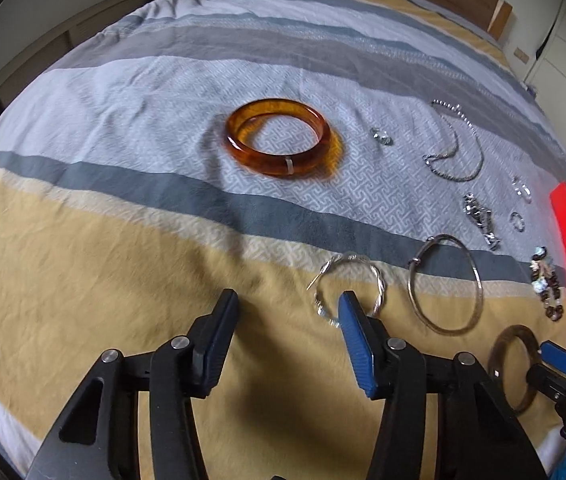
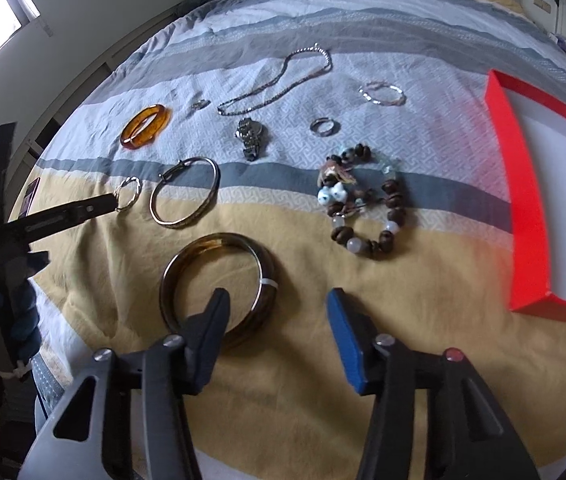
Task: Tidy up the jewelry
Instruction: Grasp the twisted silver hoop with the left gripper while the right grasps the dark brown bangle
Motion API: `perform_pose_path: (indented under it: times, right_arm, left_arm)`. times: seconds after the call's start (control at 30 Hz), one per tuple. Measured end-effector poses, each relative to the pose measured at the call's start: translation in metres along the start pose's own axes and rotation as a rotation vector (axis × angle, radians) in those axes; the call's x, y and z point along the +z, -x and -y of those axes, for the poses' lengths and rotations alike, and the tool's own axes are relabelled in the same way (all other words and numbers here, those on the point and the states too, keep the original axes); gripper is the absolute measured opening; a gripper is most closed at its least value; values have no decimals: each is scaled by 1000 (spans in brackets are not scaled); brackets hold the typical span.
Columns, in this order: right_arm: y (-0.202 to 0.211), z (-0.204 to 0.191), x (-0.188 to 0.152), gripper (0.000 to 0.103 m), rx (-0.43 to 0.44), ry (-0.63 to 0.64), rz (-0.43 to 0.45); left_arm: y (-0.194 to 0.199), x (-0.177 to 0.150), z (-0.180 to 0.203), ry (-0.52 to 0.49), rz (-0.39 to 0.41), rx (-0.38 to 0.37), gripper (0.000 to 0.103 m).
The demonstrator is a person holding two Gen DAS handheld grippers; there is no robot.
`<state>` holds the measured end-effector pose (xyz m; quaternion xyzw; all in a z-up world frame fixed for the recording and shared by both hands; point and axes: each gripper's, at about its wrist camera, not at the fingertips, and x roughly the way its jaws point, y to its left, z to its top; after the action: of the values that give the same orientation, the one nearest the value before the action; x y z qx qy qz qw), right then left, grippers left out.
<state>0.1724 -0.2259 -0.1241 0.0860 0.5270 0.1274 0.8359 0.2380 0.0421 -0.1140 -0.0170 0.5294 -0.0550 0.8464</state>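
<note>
Here: dark bangle [image 2: 219,288] lies flat on the bed [image 2: 323,360], inside the right gripper [image 2: 279,312] reach, left finger over its ring. Rigid, smooth, likely slippery; pinch across the band at 3 o'clock. Right jaws released. Left gripper [image 1: 289,312], jaws released, hovers at twisted silver hoop [image 1: 349,288]. Red tray [image 2: 523,200] at 2 o'clock.

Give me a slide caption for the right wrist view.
Open right gripper over a dark bangle on the striped bedspread, red tray alongside.
</note>
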Motion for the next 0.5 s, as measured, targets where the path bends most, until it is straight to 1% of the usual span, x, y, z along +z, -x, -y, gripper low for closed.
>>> perform_pose_path:
  times: [0.1, 0.17, 0.2, 0.23, 0.3, 0.37, 0.4, 0.43, 0.5]
  right_arm:
    - [-6, 0, 1, 39, 7, 5, -7]
    - [-8, -2, 3, 35, 15, 16, -9]
    - [-9, -3, 3, 31, 18, 24, -11]
    - [-12, -6, 4, 27, 22, 33, -14]
    - [-17, -11, 4, 22, 32, 52, -19]
    - [-20, -11, 4, 19, 59, 55, -19]
    - [-21, -11, 4, 18, 67, 54, -20]
    - [-22, -11, 4, 17, 74, 55, -20]
    - [-21, -10, 4, 14, 97, 50, -21]
  left_arm:
    - [-10, 1, 0, -10, -19, 7, 51]
    - [-15, 0, -2, 2, -24, -1, 51]
    - [-16, -1, -2, 2, -24, -4, 51]
    - [-17, -2, -2, 2, -21, -7, 51]
    - [-17, -3, -4, 15, -14, -17, 51]
    - [-16, -5, -3, 14, -5, -11, 51]
    - [-15, -6, 1, -3, 5, 6, 50]
    - [-14, -8, 3, -15, 12, 15, 48]
    - [-13, -9, 4, -23, 24, 17, 40]
